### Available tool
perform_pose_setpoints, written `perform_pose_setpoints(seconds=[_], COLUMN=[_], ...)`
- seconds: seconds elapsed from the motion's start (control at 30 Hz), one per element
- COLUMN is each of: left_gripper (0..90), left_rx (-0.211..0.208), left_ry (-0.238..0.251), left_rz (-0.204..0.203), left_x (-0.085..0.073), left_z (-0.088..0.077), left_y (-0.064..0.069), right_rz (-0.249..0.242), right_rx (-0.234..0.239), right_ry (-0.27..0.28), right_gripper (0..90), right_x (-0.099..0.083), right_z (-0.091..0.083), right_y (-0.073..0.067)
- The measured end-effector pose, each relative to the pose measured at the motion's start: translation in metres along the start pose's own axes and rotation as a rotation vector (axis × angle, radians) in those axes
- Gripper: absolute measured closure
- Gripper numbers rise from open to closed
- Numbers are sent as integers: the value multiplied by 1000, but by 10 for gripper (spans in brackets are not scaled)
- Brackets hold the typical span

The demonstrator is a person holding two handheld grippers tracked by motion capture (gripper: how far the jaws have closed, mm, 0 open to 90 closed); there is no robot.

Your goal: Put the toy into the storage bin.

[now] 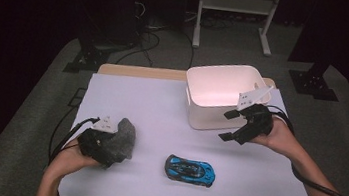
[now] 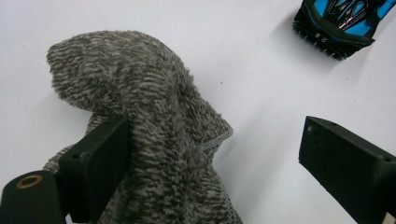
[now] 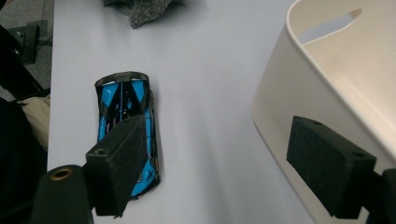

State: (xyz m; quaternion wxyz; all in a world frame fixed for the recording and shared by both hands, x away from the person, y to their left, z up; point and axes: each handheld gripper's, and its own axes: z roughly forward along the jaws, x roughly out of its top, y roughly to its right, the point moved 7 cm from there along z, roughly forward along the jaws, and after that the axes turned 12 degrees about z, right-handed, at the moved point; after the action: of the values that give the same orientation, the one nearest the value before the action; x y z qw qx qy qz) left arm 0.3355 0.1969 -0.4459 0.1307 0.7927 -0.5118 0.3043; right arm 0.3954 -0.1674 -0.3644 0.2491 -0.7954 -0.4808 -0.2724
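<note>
Left tool point(image 1: 106, 145): jaws apart, one pad touching grey fuzzy knit cloth point(image 2: 154, 130).
Right tool point(image 1: 239, 126): jaws apart, empty.
Risk: shallow bite lets cloth slip.

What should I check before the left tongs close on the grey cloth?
1. Left tongs open: ok, jaws stand wide apart.
2. Grey cloth between the jaws: ok in part; it lies against the left jaw, with a bare gap to the right jaw.
3. Blue toy car out of the grasp path: ok, it sits apart from the cloth on the white table cover.
4. White bin ready: ok, upright and looks empty in the high view.
5. Right tongs out of the way: ok, open and held in front of the bin, far from the cloth.
6. Cloth snagged underneath: cannot tell.
</note>
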Motion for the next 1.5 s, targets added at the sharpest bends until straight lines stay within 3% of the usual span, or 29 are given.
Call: perform_pose_setpoints(seconds=[0.4,0.57,0.93,1.2,1.37,1.5], left_gripper=[90,90,90,90,90,90], left_rx=[-3,-5,-19,-23,-26,-31], left_ry=[13,16,16,21,22,15], left_rz=[-8,-7,-3,-4,-11,-12], left_x=[1,2,3,2,2,1], left_z=[-2,-2,-1,-1,1,2], left_y=[1,0,1,0,-1,-1], right_rz=[-34,-35,-26,-15,-4,-22], right_rx=[-21,-38,-70,-68,-64,-71], right_ry=[-24,-55,-58,-88,-94,-106], right_gripper=[201,218,252,337,436,547], right_x=[18,23,29,21,18,17], right_z=[-4,-4,-6,5,13,18], right_y=[14,27,52,64,72,76])
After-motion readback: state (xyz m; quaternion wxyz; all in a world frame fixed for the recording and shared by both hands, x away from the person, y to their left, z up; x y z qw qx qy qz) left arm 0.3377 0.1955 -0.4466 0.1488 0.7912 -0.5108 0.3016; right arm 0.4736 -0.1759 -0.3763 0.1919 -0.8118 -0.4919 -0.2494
